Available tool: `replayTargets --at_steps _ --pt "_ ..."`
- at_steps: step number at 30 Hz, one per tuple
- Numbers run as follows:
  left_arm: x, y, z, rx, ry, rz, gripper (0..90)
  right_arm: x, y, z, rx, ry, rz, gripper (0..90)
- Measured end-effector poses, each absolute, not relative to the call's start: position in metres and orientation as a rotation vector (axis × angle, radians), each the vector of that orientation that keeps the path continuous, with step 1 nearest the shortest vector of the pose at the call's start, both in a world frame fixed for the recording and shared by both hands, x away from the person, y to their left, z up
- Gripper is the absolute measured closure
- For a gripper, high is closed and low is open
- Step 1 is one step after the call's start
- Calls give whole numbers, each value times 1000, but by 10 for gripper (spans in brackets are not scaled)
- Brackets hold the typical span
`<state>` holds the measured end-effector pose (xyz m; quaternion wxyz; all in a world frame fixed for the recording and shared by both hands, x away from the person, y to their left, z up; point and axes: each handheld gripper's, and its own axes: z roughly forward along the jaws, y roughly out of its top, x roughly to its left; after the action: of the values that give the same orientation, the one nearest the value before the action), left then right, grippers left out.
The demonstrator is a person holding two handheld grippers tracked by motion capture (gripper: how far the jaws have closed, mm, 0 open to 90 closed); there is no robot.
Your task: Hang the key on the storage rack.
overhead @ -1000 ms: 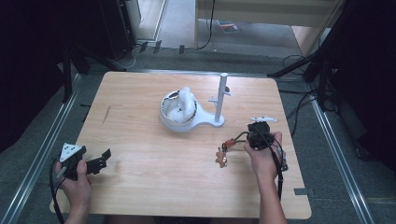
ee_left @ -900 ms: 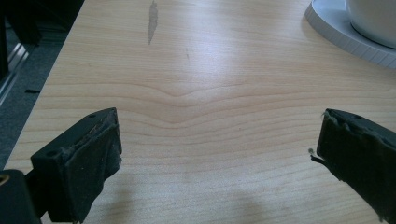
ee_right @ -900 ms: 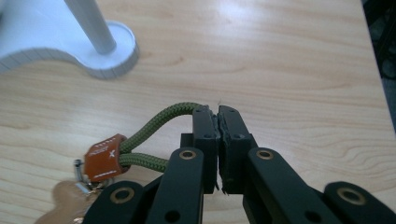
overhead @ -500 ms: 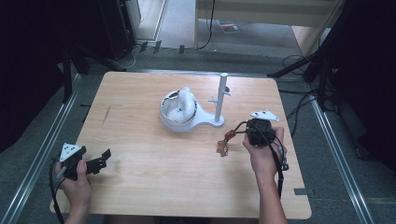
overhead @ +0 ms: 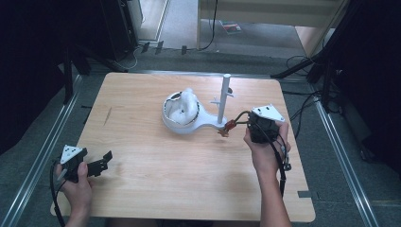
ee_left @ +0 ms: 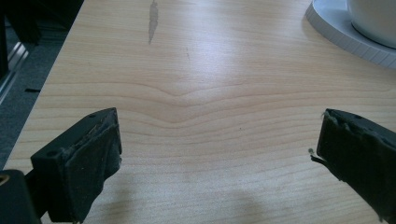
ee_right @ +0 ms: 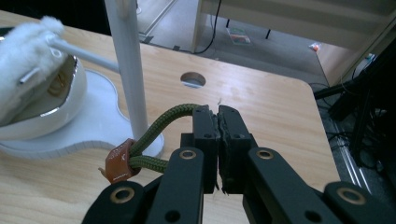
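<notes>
right claw (ee_right: pixel 218 140) pinching green cord loop (ee_right: pixel 159 128) beside white stand (ee_right: pixel 126 65); left claw (ee_left: pixel 219 158) spread over table (ee_left: pixel 210 93).

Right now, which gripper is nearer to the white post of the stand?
The right gripper, holding the green cord loop, is just beside the white post. The left gripper is far away at the table's near-left corner.

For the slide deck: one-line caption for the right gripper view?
Right gripper clamps a green cord loop with brown tag beside the white stand's post.
</notes>
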<state>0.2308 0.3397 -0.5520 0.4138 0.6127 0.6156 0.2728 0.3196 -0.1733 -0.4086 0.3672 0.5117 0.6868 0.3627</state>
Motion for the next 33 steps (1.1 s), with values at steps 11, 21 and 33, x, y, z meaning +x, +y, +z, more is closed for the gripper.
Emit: replayTargets --at_steps 11,21,33 --pt "231 340 -552 1541 1549 682 6 322 -160 -391 1249 1738 991 883" --pt "231 340 -552 1544 1552 683 6 328 -152 -376 1210 1739 1013 883" --pt "232 340 -552 1542 1555 681 6 331 -150 -367 1189 1721 1027 884"
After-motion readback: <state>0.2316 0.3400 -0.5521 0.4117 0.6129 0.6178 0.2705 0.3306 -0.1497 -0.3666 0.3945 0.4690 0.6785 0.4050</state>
